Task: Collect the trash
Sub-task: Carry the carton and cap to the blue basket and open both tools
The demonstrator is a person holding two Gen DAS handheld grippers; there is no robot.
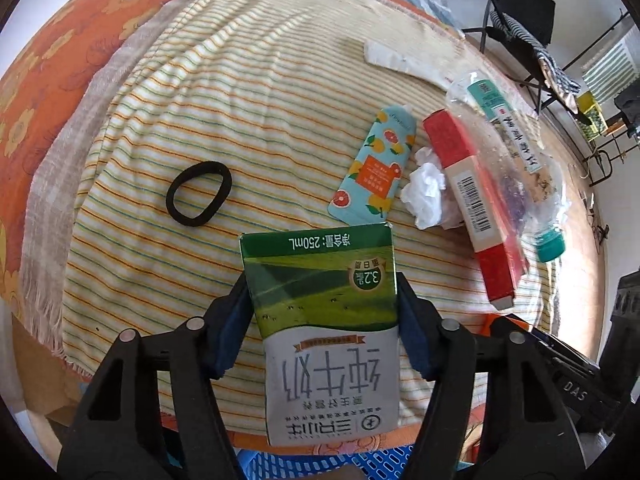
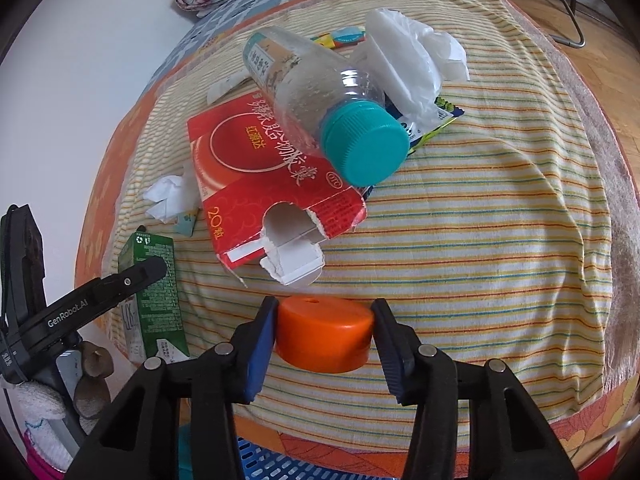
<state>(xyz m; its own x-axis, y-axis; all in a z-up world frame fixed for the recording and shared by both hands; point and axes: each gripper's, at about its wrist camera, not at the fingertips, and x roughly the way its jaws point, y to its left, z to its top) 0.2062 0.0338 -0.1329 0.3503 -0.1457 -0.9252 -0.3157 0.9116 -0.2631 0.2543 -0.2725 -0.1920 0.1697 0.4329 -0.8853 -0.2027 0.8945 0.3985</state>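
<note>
Your left tongs (image 1: 322, 316) are clamped on a green and white milk carton (image 1: 328, 332), one blue pad pressed against each side of it, and the carton rests on the striped blanket (image 1: 208, 92) that covers the bed. Your right tongs (image 2: 323, 334) are clamped on an orange cap (image 2: 322, 334) lying on the same blanket near its front edge, a pad touching each side.

The rest of the trash is spread over the blanket. Past the carton, in the left view, a tube printed with oranges (image 1: 374, 164) lies just beside a crumpled tissue (image 1: 426, 194). The tissue touches a long red box (image 1: 470, 208), and a clear plastic bottle with a teal cap (image 1: 516, 160) lies along the box's far side. A black hair band (image 1: 199, 193) sits well apart from these, alone on the left of the blanket.

In the right view the red box has a torn open end facing you, the bottle lies across its top, and a white plastic bag (image 2: 408, 60) is bunched just behind the bottle. A blue plastic basket (image 2: 276, 466) shows at the bottom edge, below the bed.
</note>
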